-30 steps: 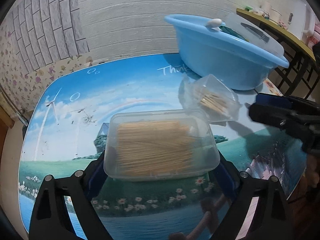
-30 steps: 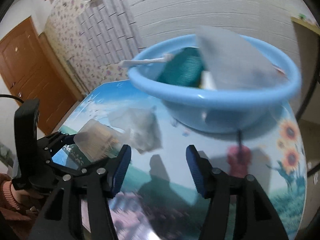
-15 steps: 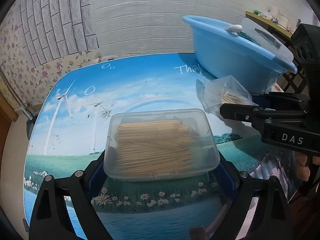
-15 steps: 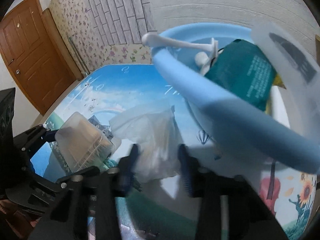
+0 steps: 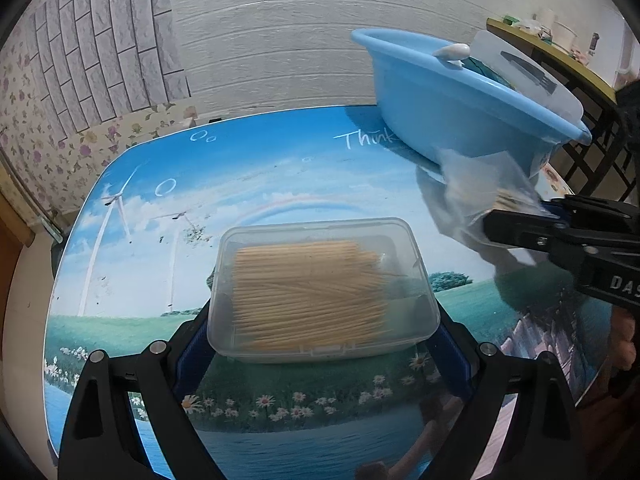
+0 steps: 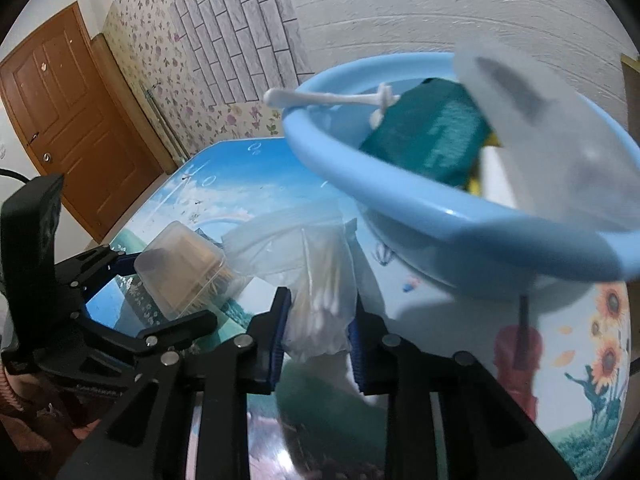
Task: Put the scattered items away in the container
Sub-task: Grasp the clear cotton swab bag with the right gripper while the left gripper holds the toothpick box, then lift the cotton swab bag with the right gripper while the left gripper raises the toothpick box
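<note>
Two grippers were in view over the printed table (image 5: 248,184), each with something between its jaws. The left gripper (image 5: 320,320) stood fairly wide, its blue pads (image 5: 192,354) set against the two short ends of a clear plastic box (image 5: 320,288) full of toothpicks, clamping it; the box looked to be at or just above the tabletop, can't tell which. The same box (image 6: 184,264) showed at the left of the right wrist view, held in the black fingers there. The right gripper (image 6: 318,332) was narrow and closing, with a clear plastic bag of cotton swabs (image 6: 320,280) between its blue pads (image 6: 280,332); the pads pressed the lower part of the bag, the rest bunching up and forward. In the left wrist view the bag (image 5: 484,196) sat at the tip of the right gripper (image 5: 532,224), just in front of the blue basin (image 5: 452,116). The basin (image 6: 460,216) stood at the far right of the table, already holding a green packet (image 6: 432,140), a white plastic razor (image 6: 332,98) resting on its rim and a frosted plastic sheet (image 6: 560,128) leaning out. A sleeve (image 6: 16,392) showed at the left edge.
</note>
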`<state>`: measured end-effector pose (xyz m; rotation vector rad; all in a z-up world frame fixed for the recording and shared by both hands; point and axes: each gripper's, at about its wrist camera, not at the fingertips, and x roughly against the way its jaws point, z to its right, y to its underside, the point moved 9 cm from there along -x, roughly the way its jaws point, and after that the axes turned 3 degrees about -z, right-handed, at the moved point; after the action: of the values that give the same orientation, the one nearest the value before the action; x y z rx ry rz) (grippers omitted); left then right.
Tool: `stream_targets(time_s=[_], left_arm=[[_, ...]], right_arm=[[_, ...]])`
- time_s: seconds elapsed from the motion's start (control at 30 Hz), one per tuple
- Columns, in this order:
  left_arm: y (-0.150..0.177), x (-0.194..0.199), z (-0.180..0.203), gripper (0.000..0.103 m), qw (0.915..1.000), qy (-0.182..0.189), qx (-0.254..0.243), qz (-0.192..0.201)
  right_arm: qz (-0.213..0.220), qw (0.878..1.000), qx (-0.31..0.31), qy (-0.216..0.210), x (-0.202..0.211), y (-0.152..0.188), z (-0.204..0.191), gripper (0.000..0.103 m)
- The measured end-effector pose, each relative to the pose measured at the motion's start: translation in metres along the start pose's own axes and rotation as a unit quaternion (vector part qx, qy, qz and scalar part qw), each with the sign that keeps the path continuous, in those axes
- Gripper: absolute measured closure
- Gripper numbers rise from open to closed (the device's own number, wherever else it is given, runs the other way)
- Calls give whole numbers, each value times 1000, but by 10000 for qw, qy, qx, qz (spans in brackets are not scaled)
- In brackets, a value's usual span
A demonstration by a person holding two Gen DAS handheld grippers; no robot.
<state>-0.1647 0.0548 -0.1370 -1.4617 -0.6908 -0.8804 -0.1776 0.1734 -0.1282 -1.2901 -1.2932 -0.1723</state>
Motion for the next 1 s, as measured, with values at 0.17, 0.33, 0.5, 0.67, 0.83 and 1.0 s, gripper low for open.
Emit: stream_targets(time_s=[0.17,0.33,0.5,0.67,0.83,1.0], left_arm=[[-1,-2,7,10,10000,10,-87,-32],[-2,-3,13,10,9999,48,-145,-43],[-1,-3,16,10,9998,45,-198,-46],[-3,-4,17,10,9998,32,-220,5],[-5,-5,19,10,9996,47,-261,77],[-5,-4,19,10,9996,58,-264,105]], right_arm=[[-11,9997,-45,255,17,11,11,77],[4,9991,-83,405,29,23,18,77],[49,9987,-262,438,38,30,27,77],[106,9986,-305,417,45,32,28,77],[59,9985,-287,458,41,35,28,76],[-6,9981,-344,511,34,39,32,74]])
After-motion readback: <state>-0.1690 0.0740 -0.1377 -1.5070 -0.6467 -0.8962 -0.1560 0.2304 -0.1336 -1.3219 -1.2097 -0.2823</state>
